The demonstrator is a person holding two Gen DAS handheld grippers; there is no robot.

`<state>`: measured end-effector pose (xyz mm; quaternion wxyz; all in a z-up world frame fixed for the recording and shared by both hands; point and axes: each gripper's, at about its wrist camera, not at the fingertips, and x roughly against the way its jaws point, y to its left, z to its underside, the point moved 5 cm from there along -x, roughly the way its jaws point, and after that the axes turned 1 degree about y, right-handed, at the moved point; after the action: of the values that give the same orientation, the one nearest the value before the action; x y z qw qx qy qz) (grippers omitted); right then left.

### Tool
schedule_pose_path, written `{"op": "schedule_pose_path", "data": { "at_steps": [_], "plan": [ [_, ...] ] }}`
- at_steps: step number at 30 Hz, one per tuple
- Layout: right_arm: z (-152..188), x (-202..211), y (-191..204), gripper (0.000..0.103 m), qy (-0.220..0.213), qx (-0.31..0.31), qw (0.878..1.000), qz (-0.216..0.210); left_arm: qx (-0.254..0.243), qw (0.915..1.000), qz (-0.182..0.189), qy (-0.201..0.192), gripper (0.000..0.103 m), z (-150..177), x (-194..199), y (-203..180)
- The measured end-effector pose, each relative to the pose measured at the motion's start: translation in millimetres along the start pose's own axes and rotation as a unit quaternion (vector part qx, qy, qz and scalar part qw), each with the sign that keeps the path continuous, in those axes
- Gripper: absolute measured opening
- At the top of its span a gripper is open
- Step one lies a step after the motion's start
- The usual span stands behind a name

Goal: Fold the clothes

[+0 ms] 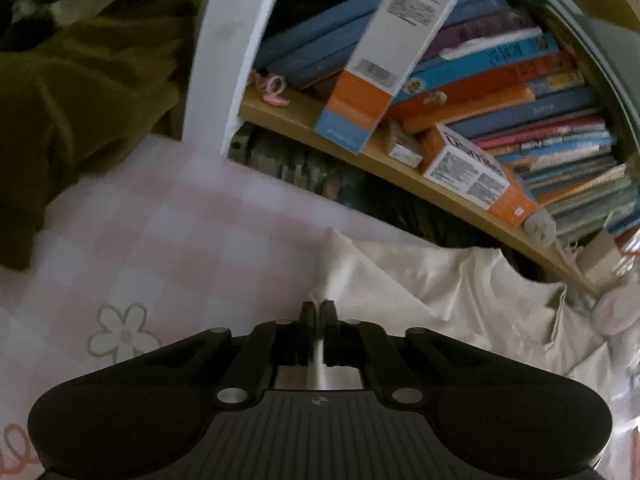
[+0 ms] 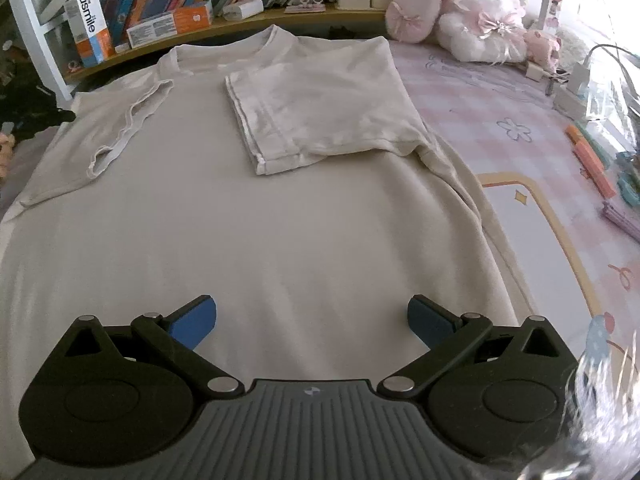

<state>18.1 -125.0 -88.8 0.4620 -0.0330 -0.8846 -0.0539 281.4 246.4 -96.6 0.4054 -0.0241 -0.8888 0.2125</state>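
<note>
A cream T-shirt [image 2: 280, 220] lies flat, collar away from me, on the pink checked bed sheet [image 2: 500, 92]. Its right sleeve [image 2: 320, 112] and left sleeve [image 2: 120, 132] are both folded inward over the chest. My right gripper [image 2: 314, 320] hovers over the shirt's lower part, open, with nothing between its blue pads [image 2: 196, 320]. In the left wrist view my left gripper [image 1: 318, 308] is shut, and a fold of the same cream T-shirt [image 1: 440, 292] rises into its fingertips above the sheet [image 1: 168, 240]. The left gripper does not show in the right wrist view.
A wooden shelf [image 2: 248, 26] packed with books and boxes [image 1: 384, 60] runs along the far side of the bed. Plush toys [image 2: 480, 12] sit at the back right, and a charger with cables [image 2: 576, 80] and coloured pens [image 2: 592, 160] on the right. Olive fabric [image 1: 72, 100] lies at the left.
</note>
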Motion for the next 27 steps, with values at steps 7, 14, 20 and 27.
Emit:
{"op": "schedule_pose_path", "data": {
  "at_steps": [7,14,20,27],
  "plan": [
    [-3,6,4,0.103,-0.012,0.005,1.000,0.000,-0.014,0.9996,0.021,0.016,0.014,21,26,5],
    [-2,16,9,0.103,-0.027,0.006,1.000,0.002,-0.038,0.9987,0.035,-0.002,0.029,64,81,-1],
    [4,27,14,0.103,-0.037,0.003,0.999,0.006,-0.067,0.9970,0.017,-0.036,0.061,102,136,-14],
    [20,45,23,0.103,-0.043,0.002,0.999,0.017,-0.126,0.9912,-0.007,-0.041,0.070,141,173,-30]
  ]
}}
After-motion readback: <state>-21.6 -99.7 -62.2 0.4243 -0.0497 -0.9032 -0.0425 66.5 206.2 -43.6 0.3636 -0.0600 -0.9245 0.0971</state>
